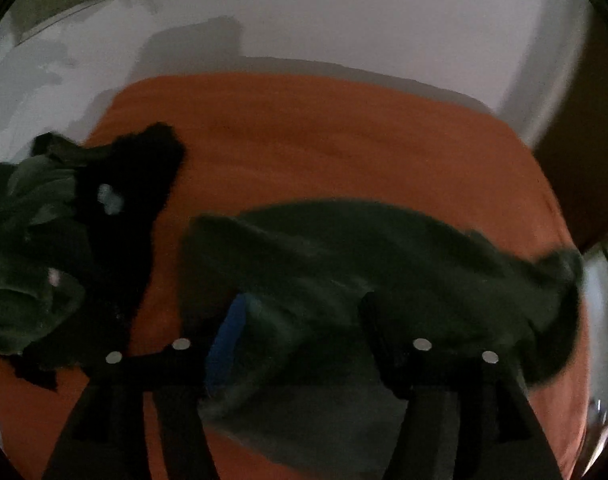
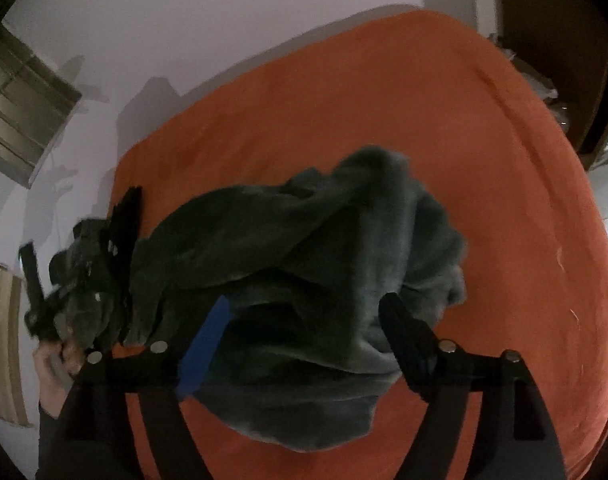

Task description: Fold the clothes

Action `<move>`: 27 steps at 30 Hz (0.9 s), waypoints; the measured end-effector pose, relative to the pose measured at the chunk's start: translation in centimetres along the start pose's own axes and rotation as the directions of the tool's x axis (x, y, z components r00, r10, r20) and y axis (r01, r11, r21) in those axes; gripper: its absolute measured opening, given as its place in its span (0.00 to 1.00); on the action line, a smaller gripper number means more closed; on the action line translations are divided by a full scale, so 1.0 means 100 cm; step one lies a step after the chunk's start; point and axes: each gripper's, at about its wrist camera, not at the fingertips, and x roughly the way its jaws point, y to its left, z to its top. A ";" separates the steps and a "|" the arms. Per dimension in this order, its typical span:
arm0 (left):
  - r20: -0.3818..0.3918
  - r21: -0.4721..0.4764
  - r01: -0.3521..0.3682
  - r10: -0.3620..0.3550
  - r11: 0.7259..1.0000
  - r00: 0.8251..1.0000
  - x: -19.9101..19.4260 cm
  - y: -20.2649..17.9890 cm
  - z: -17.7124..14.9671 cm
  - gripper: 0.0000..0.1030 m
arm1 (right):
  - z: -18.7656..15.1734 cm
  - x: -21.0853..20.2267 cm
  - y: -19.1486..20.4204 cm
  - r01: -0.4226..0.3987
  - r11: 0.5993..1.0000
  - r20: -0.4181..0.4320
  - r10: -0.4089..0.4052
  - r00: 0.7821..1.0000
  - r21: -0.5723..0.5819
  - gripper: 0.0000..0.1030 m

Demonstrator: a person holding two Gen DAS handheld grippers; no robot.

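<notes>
A dark grey-green fleece garment (image 1: 383, 256) lies crumpled on an orange bed cover (image 1: 343, 140). My left gripper (image 1: 304, 304) stands open over its near edge, and cloth fills the gap between the blue-taped finger (image 1: 224, 336) and the black one. In the right wrist view the same garment (image 2: 343, 232) is bunched into a heap. My right gripper (image 2: 305, 300) is open too, its fingers wide apart on either side of the heap's near fold. Whether either finger touches the cloth is blurred.
A pile of dark clothes (image 1: 44, 240) with a black garment (image 1: 144, 184) on top sits at the bed's left edge. A person's hand (image 2: 50, 364) holds a black handle there. Behind the bed is a white wall, with a window (image 2: 20, 120) on the left and brown wood (image 1: 575, 140) on the right.
</notes>
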 end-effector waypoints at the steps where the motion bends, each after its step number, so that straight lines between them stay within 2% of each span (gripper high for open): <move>1: -0.010 0.041 0.030 -0.029 0.999 1.000 -0.004 -0.016 -0.016 0.70 | -0.008 -0.002 -0.010 -0.003 1.000 0.019 0.002 1.000 0.017 0.79; 3: -0.087 0.156 0.108 -0.096 0.982 0.992 -0.005 -0.054 -0.056 0.74 | -0.031 0.007 -0.030 -0.017 0.998 0.028 0.015 0.999 0.063 0.82; 5: -0.141 0.264 0.161 -0.127 0.951 0.982 -0.005 -0.090 -0.095 0.74 | -0.052 0.018 -0.047 -0.021 0.995 0.008 0.020 1.000 0.098 0.82; 9: -0.194 0.465 0.208 -0.130 0.861 0.972 -0.001 -0.154 -0.165 0.74 | -0.086 0.045 -0.063 0.037 0.994 -0.064 -0.030 0.998 0.106 0.82; 11: -0.202 0.508 0.208 -0.119 0.836 0.972 0.005 -0.172 -0.186 0.74 | -0.098 0.053 -0.069 0.037 0.994 -0.084 -0.028 0.996 0.107 0.82; 13: -0.238 0.523 0.233 -0.122 0.820 0.964 0.020 -0.183 -0.201 0.74 | -0.107 0.054 -0.080 0.027 0.993 -0.099 -0.016 0.995 0.116 0.82; 14: -0.251 0.528 0.239 -0.119 0.815 0.961 0.027 -0.187 -0.207 0.74 | -0.111 0.058 -0.083 0.030 0.993 -0.108 -0.018 0.994 0.114 0.82; 21: -0.235 0.528 0.137 -0.011 0.838 0.972 0.074 -0.194 -0.221 0.74 | -0.122 0.076 -0.104 0.046 0.986 -0.149 -0.023 0.989 0.159 0.82; 24: -0.200 0.509 0.118 -0.016 0.853 0.980 0.075 -0.191 -0.217 0.73 | -0.126 0.076 -0.106 0.045 0.985 -0.158 -0.018 0.987 0.169 0.82; 26: -0.176 0.496 0.130 -0.047 0.858 0.983 0.066 -0.185 -0.211 0.47 | -0.127 0.077 -0.106 0.051 0.986 -0.165 -0.024 0.986 0.159 0.82; 27: -0.165 0.490 0.141 -0.068 0.860 0.984 0.060 -0.181 -0.207 0.17 | -0.128 0.077 -0.105 0.056 0.987 -0.166 -0.030 0.986 0.150 0.82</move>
